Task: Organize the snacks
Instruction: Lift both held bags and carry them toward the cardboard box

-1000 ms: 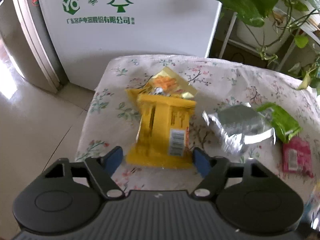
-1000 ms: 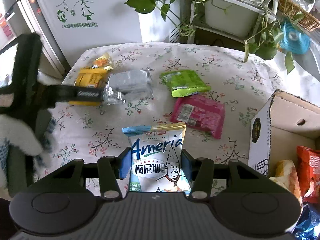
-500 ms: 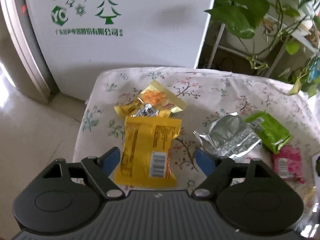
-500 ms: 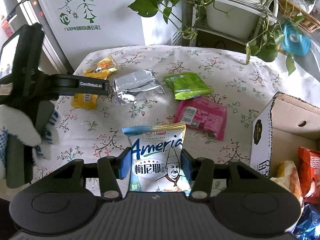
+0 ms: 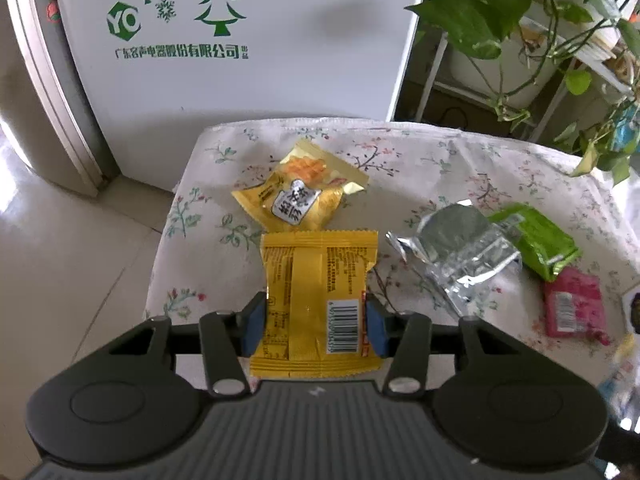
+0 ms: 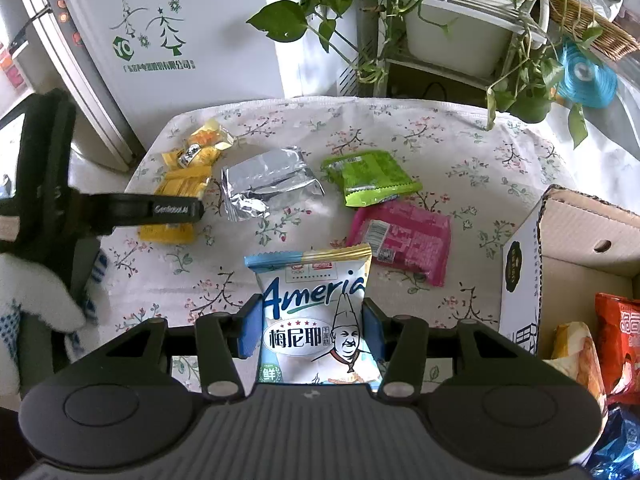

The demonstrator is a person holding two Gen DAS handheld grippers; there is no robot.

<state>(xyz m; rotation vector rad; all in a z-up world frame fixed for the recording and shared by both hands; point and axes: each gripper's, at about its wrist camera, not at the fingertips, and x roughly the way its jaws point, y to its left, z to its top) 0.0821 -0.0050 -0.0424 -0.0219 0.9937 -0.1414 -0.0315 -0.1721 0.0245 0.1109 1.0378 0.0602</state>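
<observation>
Left gripper [image 5: 315, 330] jaws just closed on yellow pack [image 5: 316, 300], long axis pointing away; right gripper [image 6: 311, 330] holds chip bag [image 6: 316, 320].

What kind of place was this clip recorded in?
Most likely a home, perhaps a dining corner: a small table under a floral tablecloth, a white fridge-like appliance beside it, and trailing potted plants on a rack behind. Loose snack packets and a cardboard box fit household tidying.
</observation>
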